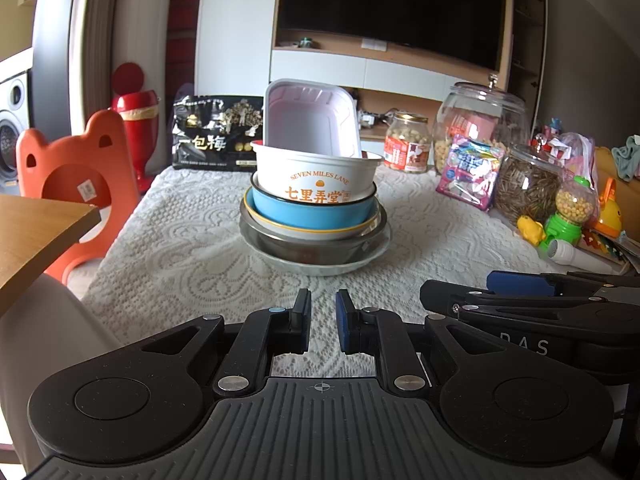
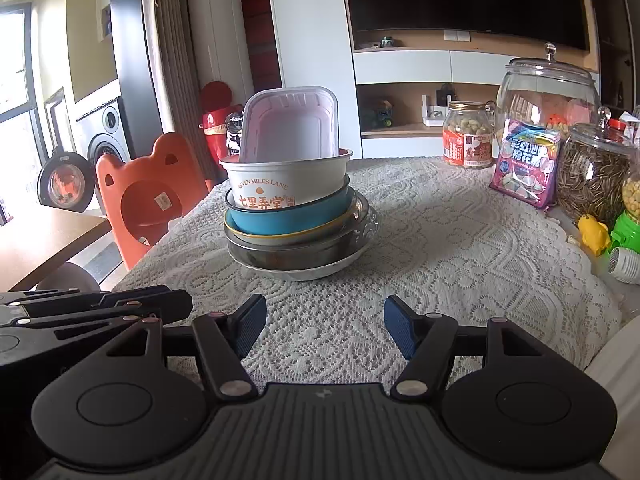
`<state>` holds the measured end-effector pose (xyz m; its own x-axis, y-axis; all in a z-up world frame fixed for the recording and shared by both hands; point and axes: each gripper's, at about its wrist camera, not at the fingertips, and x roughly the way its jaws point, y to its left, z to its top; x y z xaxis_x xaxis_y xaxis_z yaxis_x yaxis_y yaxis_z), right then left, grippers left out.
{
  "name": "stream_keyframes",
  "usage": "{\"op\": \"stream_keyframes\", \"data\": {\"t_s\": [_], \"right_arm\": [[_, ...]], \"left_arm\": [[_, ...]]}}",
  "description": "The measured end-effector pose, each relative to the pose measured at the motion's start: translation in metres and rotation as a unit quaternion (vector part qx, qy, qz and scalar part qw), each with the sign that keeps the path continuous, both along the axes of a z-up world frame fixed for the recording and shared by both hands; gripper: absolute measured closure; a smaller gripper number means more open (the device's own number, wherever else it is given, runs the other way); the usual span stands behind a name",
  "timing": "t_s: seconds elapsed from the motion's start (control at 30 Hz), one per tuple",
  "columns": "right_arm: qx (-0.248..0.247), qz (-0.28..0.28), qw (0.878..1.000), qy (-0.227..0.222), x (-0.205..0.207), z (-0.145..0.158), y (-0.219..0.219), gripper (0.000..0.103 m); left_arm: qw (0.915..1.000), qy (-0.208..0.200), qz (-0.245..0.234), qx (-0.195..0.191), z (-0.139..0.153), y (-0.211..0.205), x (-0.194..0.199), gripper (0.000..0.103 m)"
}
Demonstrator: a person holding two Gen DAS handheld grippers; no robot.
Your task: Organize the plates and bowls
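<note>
Jars (image 1: 408,142) and snack bags (image 1: 470,170) stand far right on the bench (image 1: 180,248). Nested bowls (image 1: 316,204) are stacked centrally. My left gripper (image 1: 323,312) jaws are nearly closed and empty; my right gripper (image 2: 325,322) jaws are wide and empty.

A white lace cloth (image 2: 440,240) covers the counter (image 1: 192,240). Behind it a dark television (image 1: 392,4) sits in a wood-trimmed wall unit (image 2: 400,68) with white panels and open shelves. An orange bear-shaped chair (image 2: 140,192) stands at the counter's left side, near the corner of a brown wooden table (image 1: 36,232). Further left a washing machine (image 2: 104,132) stands beside a dark-framed window (image 2: 16,64), where bright daylight comes in. A tall white air conditioner (image 2: 224,52) stands by a pale curtain (image 2: 168,60).
</note>
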<state>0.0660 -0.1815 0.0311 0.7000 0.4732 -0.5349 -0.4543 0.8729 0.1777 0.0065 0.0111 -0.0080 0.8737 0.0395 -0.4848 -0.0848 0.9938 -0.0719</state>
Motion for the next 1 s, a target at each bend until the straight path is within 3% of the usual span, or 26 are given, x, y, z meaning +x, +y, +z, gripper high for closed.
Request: {"op": "stream_keyframes", "data": {"t_s": [1.0], "right_arm": [[0.002,0.001,1.000,0.003,0.0011,0.0000,-0.0001,0.037]], "left_arm": [[0.9998,0.009,0.014,-0.011,-0.0017,0.0012,-0.0005,0.087]]}}
